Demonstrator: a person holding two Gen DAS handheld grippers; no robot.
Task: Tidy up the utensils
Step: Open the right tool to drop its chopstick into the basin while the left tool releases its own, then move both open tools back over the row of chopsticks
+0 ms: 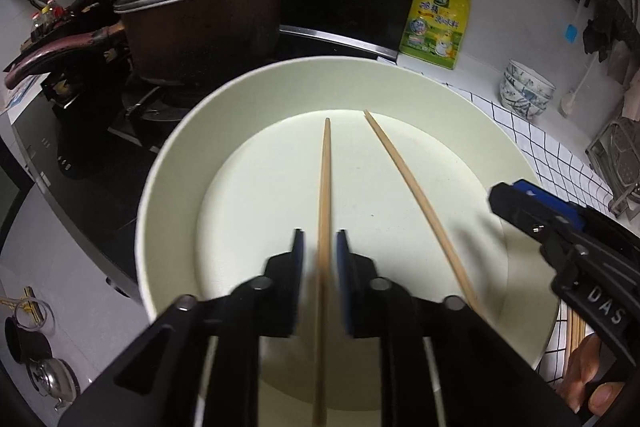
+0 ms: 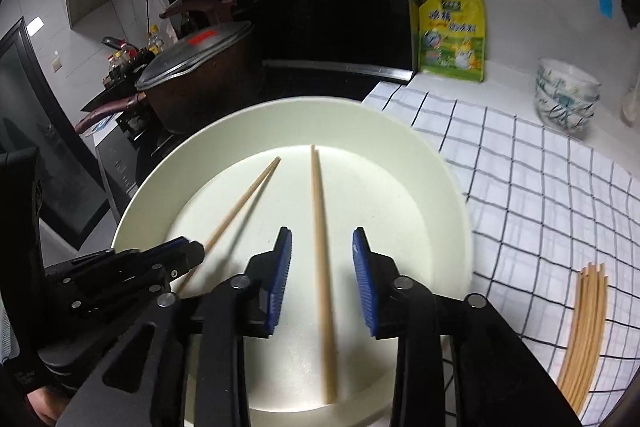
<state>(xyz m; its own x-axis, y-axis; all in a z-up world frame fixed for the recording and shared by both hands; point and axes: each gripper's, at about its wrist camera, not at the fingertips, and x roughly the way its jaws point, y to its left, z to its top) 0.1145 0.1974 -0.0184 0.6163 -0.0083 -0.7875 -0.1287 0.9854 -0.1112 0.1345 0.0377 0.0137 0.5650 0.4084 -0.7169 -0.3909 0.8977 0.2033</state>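
A pale green plate (image 1: 168,195) (image 2: 440,211) sits on the counter. Two wooden chopsticks are over it. My left gripper (image 1: 320,247) has one chopstick (image 1: 325,187) between its narrowly parted pads; in the right wrist view this chopstick (image 2: 240,203) runs out of the left gripper (image 2: 192,255). My right gripper (image 2: 322,247) is open, with the other chopstick (image 2: 320,227) lying between its wide-apart pads, touching neither; it also shows in the left wrist view (image 1: 416,203), beside the right gripper (image 1: 516,203). A bundle of several chopsticks (image 2: 584,331) lies on the checked cloth at right.
A brown lidded pot (image 1: 200,23) stands on the black stove behind the plate. A yellow refill pouch (image 1: 436,27) leans on the wall. Stacked patterned bowls (image 1: 526,93) sit on the checked cloth (image 2: 540,187). Utensils hang on a wall rack at top right.
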